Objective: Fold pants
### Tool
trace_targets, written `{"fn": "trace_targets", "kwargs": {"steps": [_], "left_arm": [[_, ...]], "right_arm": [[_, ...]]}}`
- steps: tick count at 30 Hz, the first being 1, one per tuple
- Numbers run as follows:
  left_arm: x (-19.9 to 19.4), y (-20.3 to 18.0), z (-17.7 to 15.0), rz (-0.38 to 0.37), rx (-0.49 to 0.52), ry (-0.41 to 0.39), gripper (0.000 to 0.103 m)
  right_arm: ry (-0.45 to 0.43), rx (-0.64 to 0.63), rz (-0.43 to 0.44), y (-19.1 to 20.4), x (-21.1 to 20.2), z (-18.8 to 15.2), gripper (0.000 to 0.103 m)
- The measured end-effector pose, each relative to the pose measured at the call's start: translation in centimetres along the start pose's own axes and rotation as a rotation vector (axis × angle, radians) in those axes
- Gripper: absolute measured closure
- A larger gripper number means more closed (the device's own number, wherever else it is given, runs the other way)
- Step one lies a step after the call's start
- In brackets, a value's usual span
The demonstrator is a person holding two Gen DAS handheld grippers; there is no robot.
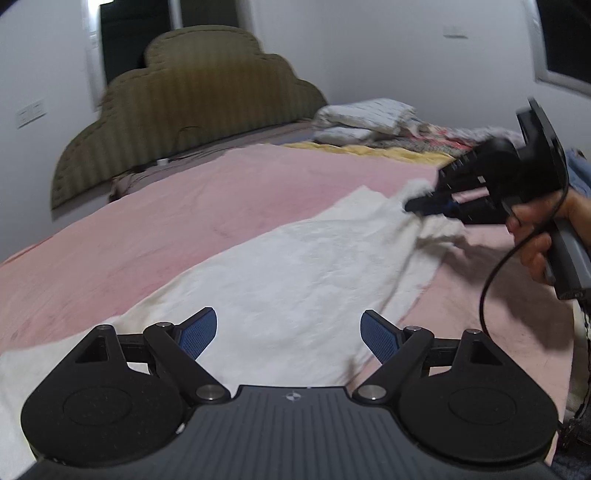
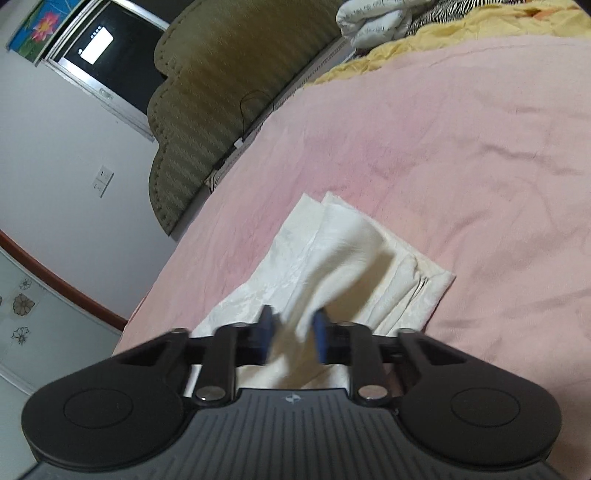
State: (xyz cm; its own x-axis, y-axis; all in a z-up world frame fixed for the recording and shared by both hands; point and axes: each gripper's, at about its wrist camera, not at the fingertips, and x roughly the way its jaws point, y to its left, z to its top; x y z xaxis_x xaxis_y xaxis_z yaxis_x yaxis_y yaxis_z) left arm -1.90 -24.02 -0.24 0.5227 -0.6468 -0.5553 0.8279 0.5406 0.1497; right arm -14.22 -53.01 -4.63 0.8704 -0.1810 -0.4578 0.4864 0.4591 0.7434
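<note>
White pants (image 1: 295,266) lie lengthwise on a pink bed sheet (image 1: 147,229). My left gripper (image 1: 288,332) is open and empty, hovering over the near end of the pants. My right gripper (image 1: 413,205) shows in the left wrist view at the far right end of the pants, its blue pads pinching a raised fold of the cloth. In the right wrist view the right gripper (image 2: 293,336) has its blue fingers (image 2: 320,338) closed around a lifted strip of the white pants (image 2: 332,254), the rest lying folded on the sheet (image 2: 443,147).
An olive padded headboard (image 1: 184,99) stands at the bed's far end. Pillows and patterned bedding (image 1: 369,118) are piled at the far right, with a yellow blanket (image 2: 461,29) beside them. White walls and a dark window (image 2: 118,62) lie beyond.
</note>
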Motion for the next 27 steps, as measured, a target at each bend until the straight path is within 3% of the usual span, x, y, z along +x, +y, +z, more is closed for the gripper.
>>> {"fn": "trace_targets", "kwargs": {"steps": [8,10,12,14,16,18,21,23,27], "left_arm": [[5.0,-6.1,1.2,0.063,0.239,-0.009,0.021],[6.2,-6.8,1.4,0.095,0.256,-0.003,0.029],[7.4,-6.5,1.7,0.114,0.218,0.021,0.044],[8.1,-5.1,1.9,0.078,0.125,0.061,0.061],[8.2,-3.5,1.9,0.008,0.006,0.086,0.066],[8.2,-2.8,1.9,-0.005,-0.025,0.093,0.068],[7.8,-2.6,1.8,-0.027,-0.033,0.073,0.069],[7.7,-2.4,1.9,-0.048,-0.052,0.07,0.069],[7.7,-2.6,1.7,-0.058,-0.034,0.065,0.075]], "right_arm": [[-0.029,0.083,0.141,0.9,-1.9,1.1,0.098],[-0.027,0.105,0.173,1.1,-1.9,1.5,0.098],[-0.026,0.116,0.196,1.2,-2.1,1.7,0.098],[-0.023,0.119,0.2,1.3,-2.1,1.8,0.098],[-0.018,0.127,0.17,0.8,-2.0,1.8,0.097],[0.01,0.131,0.116,-0.1,-1.5,1.8,0.096],[0.094,0.229,0.057,-2.5,-0.1,1.1,0.079],[0.108,0.291,0.074,-4.0,0.5,0.3,0.052],[0.048,0.295,0.119,-4.7,0.8,-0.1,0.051]]}}
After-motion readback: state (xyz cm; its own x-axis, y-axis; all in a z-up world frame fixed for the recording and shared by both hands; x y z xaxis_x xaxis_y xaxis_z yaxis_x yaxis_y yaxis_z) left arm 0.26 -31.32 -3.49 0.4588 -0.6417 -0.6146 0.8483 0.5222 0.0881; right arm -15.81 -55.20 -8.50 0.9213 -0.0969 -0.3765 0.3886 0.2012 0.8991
